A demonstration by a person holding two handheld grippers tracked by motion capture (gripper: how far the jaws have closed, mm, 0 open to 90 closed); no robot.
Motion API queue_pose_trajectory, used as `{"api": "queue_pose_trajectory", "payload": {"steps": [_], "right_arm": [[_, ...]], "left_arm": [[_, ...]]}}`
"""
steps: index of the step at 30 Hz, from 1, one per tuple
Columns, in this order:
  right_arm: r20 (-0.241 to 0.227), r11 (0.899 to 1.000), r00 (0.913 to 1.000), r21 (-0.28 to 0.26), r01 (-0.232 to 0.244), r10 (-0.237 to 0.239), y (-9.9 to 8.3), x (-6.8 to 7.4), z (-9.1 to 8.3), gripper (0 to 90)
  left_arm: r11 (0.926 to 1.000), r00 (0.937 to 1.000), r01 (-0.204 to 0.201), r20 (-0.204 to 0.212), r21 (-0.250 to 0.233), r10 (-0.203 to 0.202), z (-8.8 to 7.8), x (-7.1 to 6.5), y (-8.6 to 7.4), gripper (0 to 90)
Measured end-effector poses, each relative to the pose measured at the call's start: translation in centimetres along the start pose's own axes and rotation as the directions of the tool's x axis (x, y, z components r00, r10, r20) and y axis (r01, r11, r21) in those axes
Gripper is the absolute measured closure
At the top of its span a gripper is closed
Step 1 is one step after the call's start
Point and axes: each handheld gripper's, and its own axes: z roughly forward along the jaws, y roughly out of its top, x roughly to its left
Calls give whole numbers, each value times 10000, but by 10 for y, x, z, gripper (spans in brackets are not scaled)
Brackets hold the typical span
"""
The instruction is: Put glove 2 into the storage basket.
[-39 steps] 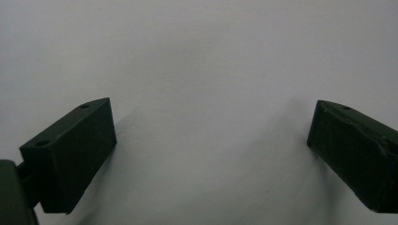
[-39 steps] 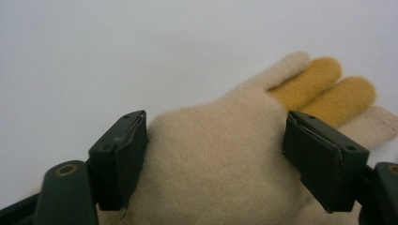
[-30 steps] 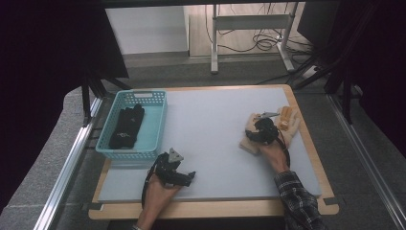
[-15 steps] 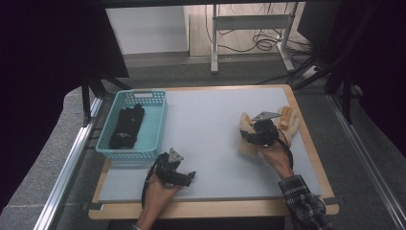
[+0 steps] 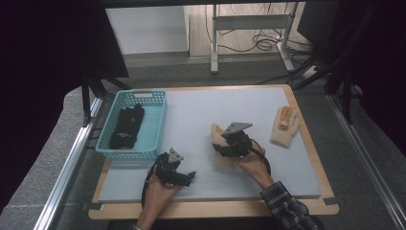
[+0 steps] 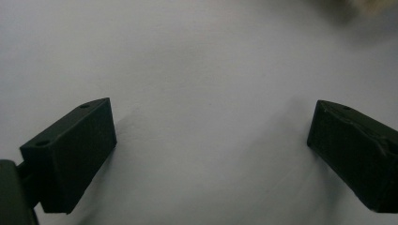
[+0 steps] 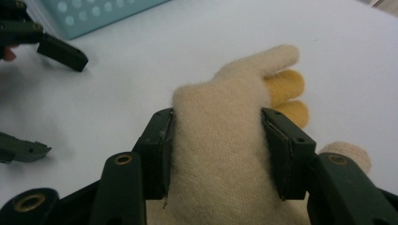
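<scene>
In the high view the right tongs (image 5: 225, 143) are gripping a cream glove (image 5: 219, 139) over the middle of the tabletop (image 5: 191, 110), in the left gripper view the left tongs (image 6: 211, 145) are gaping empty, and in the right gripper view the jaws, having just widened a little, are pinching the glove.

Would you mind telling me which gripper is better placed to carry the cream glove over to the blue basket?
Right. The right gripper already clamps the cream glove between its jaws, mid-table, while the left gripper sits open on the mat beside the blue basket.
</scene>
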Motion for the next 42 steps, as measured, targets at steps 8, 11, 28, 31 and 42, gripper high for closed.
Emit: {"api": "queue_pose_trajectory", "payload": {"steps": [8,11,28,31,42], "right_arm": [[-419,9995,9988,229,-237,246,-12,6,13,344],[-258,9988,9985,112,-482,485,-11,-1,7,320],[880,9793,9759,159,-2018,1997,-47,-81,-35,570],[1192,9744,9677,103,-2248,2220,-54,-95,-46,605],[2776,9552,9169,-97,-2958,2867,-71,-155,-91,691]], "left_arm": [[10000,10000,11,6,-1,-11,0,0,0,17],[10000,10000,11,14,2,-11,0,0,0,17],[10000,10000,-1,0,5,1,0,0,0,17],[10000,10000,2,3,5,-2,0,0,0,17],[10000,10000,36,16,-9,-36,0,0,0,17]]}}
